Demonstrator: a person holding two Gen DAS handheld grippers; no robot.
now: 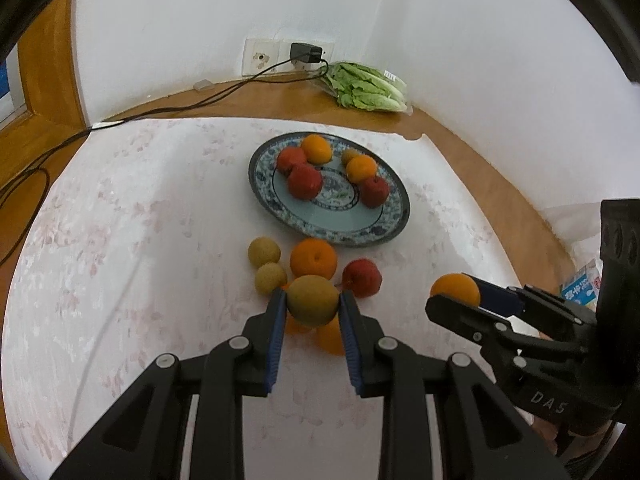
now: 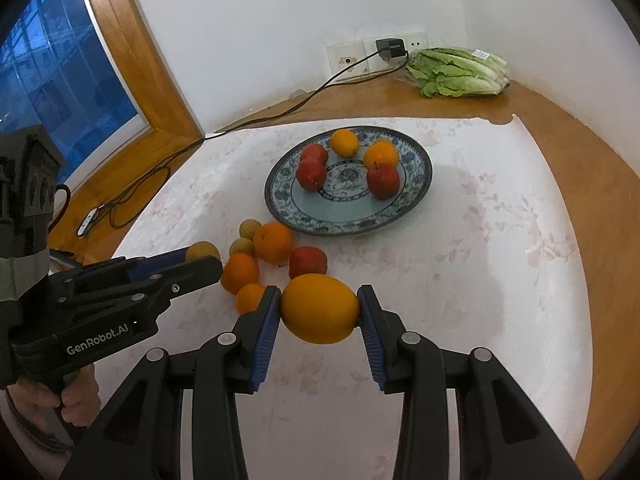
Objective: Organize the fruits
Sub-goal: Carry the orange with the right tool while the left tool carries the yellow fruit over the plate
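I'm holding 2 fruits clear of the cloth. My left claw [image 1: 312,305] is pinching a yellow-green fruit [image 1: 312,300] between its blue pads [image 1: 276,344], closed down narrow on it. My right claw [image 2: 318,309] is squeezing an orange [image 2: 319,308] crosswise, pads pressing on both ends. From the left wrist view I'm seeing that same claw off to the right, orange at its tips.

Just past my claws, a loose cluster is sitting on the white floral cloth [image 1: 120,240]: 2 small yellow-green fruits [image 1: 264,252], a big orange [image 1: 313,258], a red fruit [image 1: 362,278], and 2 more oranges [image 2: 240,273] partly hiding under my left claw.

Beyond them, the blue patterned plate [image 1: 332,236] is carrying 3 red fruits [image 1: 305,181], 2 oranges [image 1: 316,149] and 1 small greenish one [image 1: 349,155] at its far side.

Farther back, a bag of lettuce [image 1: 370,87] is lying on the wooden bench [image 1: 280,100] against the wall, beside a wall socket with a black plug [image 1: 306,53] whose cable is trailing off to the left.
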